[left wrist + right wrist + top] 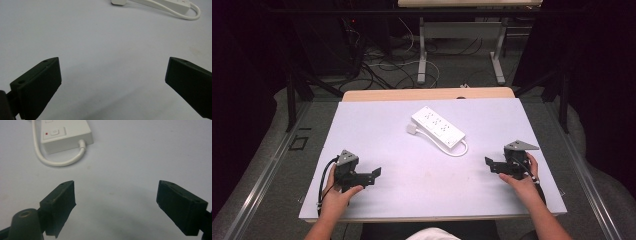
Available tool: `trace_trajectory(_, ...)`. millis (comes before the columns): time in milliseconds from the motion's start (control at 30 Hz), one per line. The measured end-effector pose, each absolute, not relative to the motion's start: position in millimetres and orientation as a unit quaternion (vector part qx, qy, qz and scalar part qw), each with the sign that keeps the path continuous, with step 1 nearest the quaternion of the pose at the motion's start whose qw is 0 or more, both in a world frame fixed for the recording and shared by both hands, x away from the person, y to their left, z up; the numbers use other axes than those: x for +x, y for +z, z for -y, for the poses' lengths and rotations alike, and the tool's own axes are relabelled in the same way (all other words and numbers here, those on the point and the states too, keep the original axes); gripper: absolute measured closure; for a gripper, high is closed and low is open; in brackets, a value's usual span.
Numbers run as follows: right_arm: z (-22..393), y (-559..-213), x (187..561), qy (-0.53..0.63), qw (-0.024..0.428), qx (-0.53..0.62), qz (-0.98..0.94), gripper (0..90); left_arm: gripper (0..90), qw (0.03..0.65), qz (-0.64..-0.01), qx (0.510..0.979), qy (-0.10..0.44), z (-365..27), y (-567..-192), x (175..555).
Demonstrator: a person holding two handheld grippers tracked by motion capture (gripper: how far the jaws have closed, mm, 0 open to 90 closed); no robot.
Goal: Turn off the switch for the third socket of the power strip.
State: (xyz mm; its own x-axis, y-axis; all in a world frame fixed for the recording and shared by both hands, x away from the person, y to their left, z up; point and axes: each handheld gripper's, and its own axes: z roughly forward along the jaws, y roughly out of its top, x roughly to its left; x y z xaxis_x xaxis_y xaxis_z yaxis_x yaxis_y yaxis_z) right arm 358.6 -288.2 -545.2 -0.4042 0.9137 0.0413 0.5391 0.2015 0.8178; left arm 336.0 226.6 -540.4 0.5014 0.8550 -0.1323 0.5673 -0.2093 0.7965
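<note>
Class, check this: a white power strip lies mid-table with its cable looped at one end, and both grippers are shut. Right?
Not quite. The power strip and looped cable are as stated, but the left gripper and right gripper are open, as each gripper view shows.

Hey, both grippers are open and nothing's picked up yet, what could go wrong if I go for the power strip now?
1. The power strip's cord loops loosely beside it; a jaw of the right hand-held gripper might snag it and drag the strip.
2. The strip looks wide and smooth, so a grip across it may slip.
3. The plug lies loose and could swing when lifted.
</note>
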Motion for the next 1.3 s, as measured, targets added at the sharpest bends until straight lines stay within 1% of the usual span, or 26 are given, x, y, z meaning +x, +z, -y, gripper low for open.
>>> trace_trajectory(67,284.0,-544.6,358.0,0.398,0.235,0.485,-0.742,15.1,0.3,0.416,-0.465,0.762,0.175,-226.7,-539.9,337.1)
trace_trajectory(133,281.0,-544.3,356.9,0.396,0.241,0.477,-0.747,15.1,0.4,0.421,-0.472,0.754,0.180,-227.0,-542.0,338.8)
trace_trajectory(167,279.4,-543.4,356.0,0.397,0.236,0.476,-0.748,15.0,0.4,0.421,-0.472,0.754,0.180,-227.0,-542.0,338.8)
trace_trajectory(200,278.6,-542.7,355.5,0.397,0.241,0.471,-0.750,15.1,0.4,0.425,-0.475,0.751,0.171,-228.1,-542.7,339.1)
trace_trajectory(367,273.3,-538.9,356.3,0.398,0.250,0.458,-0.755,15.8,0.4,0.427,-0.481,0.745,0.175,-226.4,-544.8,338.9)
trace_trajectory(467,270.3,-538.6,358.0,0.394,0.243,0.455,-0.761,18.2,0.4,0.433,-0.487,0.737,0.179,-225.7,-545.1,338.6)
trace_trajectory(533,267.3,-537.5,359.1,0.390,0.244,0.449,-0.766,22.1,0.4,0.432,-0.483,0.740,0.178,-225.9,-543.9,338.0)
trace_trajectory(633,262.5,-535.2,361.9,0.385,0.244,0.442,-0.773,22.5,0.4,0.433,-0.480,0.742,0.179,-225.2,-543.4,337.3)
trace_trajectory(700,260.8,-533.5,366.3,0.384,0.233,0.433,-0.781,22.7,0.4,0.434,-0.480,0.741,0.181,-224.9,-542.7,336.3)
trace_trajectory(833,255.7,-529.4,371.6,0.387,0.217,0.437,-0.783,26.2,0.7,0.436,-0.483,0.737,0.183,-226.3,-541.9,335.9)
trace_trajectory(900,252.4,-526.7,373.9,0.385,0.219,0.431,-0.786,26.9,1.3,0.437,-0.484,0.735,0.184,-226.9,-542.0,335.9)
trace_trajectory(1000,247.3,-521.5,377.5,0.380,0.213,0.432,-0.790,30.9,1.4,0.437,-0.486,0.734,0.183,-227.5,-542.0,335.8)
trace_trajectory(1133,241.5,-515.2,383.1,0.383,0.196,0.435,-0.791,31.0,1.6,0.438,-0.486,0.734,0.182,-227.8,-542.0,335.6)
trace_trajectory(1300,235.0,-507.3,389.7,0.386,0.199,0.430,-0.791,31.2,2.1,0.437,-0.488,0.733,0.182,-228.3,-542.2,335.3)
